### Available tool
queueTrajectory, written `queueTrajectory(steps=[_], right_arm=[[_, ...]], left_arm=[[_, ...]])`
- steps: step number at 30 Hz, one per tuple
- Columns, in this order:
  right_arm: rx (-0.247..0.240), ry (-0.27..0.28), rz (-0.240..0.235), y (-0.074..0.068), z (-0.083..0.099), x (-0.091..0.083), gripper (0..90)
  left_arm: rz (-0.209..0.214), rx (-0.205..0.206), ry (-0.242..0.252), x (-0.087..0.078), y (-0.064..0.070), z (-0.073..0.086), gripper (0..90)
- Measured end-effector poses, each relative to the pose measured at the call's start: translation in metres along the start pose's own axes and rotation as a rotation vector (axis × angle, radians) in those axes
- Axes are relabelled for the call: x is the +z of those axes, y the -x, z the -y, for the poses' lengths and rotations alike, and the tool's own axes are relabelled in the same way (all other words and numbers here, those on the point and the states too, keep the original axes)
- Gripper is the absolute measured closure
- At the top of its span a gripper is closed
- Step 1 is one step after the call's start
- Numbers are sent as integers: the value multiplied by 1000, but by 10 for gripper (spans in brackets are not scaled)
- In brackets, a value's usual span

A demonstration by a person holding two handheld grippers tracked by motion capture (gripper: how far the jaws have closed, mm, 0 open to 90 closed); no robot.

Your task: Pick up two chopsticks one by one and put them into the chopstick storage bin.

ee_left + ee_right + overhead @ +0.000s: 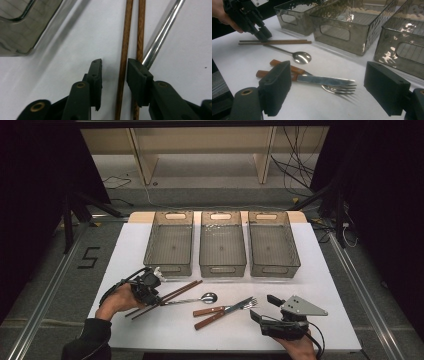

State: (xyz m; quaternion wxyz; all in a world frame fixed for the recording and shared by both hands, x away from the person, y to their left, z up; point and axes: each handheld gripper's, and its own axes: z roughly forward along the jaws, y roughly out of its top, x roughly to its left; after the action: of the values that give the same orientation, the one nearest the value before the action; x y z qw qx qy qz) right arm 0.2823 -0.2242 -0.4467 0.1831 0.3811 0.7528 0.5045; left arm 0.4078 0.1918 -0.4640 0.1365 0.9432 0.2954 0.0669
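Note:
A pair of brown chopsticks [182, 290] lies diagonally on the white table [150, 235], with a steel spoon [209, 297] just right of it. My left gripper [156, 299] sits low over the chopsticks. In the left gripper view its jaws stand open [115, 66] with one chopstick [124, 37] between them, while the other chopstick [140, 30] runs under the right jaw. The spoon handle [162, 30] passes beside it. A wooden-handled knife [324, 80] and fork [342, 88] lie crossed in front of my right gripper [328, 75], which stands wide open and apart from them [262, 306].
Three translucent grey bins stand side by side at the back: left [167, 268], middle [222, 269] and right [275, 269]. The left bin's corner [20, 25] is close to my left gripper. Bare tabletop lies along the front edge. Cables and shelving sit beyond the table.

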Motion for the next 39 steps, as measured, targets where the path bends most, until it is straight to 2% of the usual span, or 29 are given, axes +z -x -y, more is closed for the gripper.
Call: queueTrajectory(steps=[5, 17, 29, 35, 39], right_arm=[[-1, -3, -1, 0, 0, 0, 228], [1, -8, -4, 0, 0, 1, 235], [-1, -10, -6, 0, 0, 1, 241], [-2, -9, -6, 0, 0, 1, 242], [-2, -8, -7, 0, 0, 0, 242]], left_arm=[[24, 18, -10, 0, 0, -2, 731], [52, 15, -43, 1, 0, -6, 821], [69, 12, -21, 0, -2, -3, 844], [44, 40, 6, -13, 1, -5, 844], [46, 55, 30, -22, 5, -7, 845]])
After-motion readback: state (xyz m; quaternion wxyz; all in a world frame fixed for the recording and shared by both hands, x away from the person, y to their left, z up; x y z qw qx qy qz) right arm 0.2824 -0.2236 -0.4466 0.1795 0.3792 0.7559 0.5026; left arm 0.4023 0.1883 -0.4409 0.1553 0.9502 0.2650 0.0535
